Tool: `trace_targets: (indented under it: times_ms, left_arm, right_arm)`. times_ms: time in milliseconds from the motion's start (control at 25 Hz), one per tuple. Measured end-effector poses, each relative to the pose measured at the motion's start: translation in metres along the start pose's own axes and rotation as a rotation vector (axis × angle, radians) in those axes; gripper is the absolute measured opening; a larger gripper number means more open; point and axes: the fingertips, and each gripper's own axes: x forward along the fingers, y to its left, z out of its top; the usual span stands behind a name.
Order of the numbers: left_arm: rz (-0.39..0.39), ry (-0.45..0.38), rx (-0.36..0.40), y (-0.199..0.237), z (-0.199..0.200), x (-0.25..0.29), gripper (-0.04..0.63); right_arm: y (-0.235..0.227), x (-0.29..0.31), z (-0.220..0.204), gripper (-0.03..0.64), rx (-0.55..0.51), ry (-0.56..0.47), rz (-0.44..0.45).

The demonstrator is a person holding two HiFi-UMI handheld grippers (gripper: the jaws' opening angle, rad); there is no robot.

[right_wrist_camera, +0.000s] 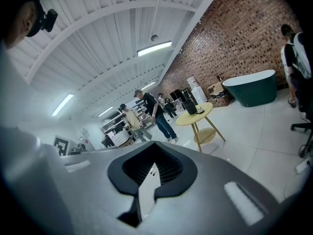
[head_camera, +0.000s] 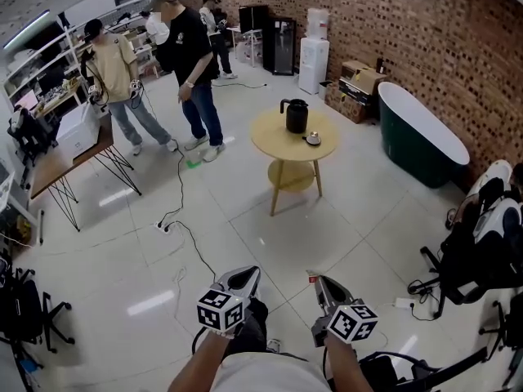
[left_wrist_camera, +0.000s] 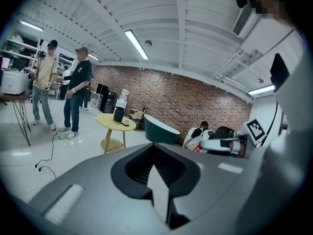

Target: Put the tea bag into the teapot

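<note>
A black teapot [head_camera: 296, 115] stands on a round yellow table [head_camera: 278, 143] in the middle of the room, far ahead of me. Beside it lies a small saucer [head_camera: 312, 140] with something small on it, too small to make out. My left gripper [head_camera: 248, 275] and right gripper [head_camera: 319, 283] are held close to my body over the white floor, both shut and empty. The left gripper view shows the teapot [left_wrist_camera: 118, 114] and table [left_wrist_camera: 113, 123] beyond its shut jaws. In the right gripper view the teapot [right_wrist_camera: 190, 107] is small and distant.
Two people [head_camera: 189, 64] stand left of the table. A cable with a power strip [head_camera: 166, 226] runs across the floor. There is a green bathtub [head_camera: 421, 135] at the right, a desk [head_camera: 65, 158] at the left, and chairs with bags [head_camera: 482, 243] at the right edge.
</note>
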Motion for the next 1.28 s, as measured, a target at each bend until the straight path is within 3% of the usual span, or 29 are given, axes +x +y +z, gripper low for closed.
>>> trace_targets:
  times_ms: [720,1280]
  left_arm:
    - [-0.004,0.006,-0.023,0.044,0.017,0.046,0.012]
    - [-0.034,0.012,0.002,0.098,0.084,0.126,0.012]
  right_arm:
    - [-0.015,0.055,0.018,0.002,-0.011,0.016,-0.01]
    - [-0.043,0.144,0.088,0.002,-0.027,0.003,-0.036]
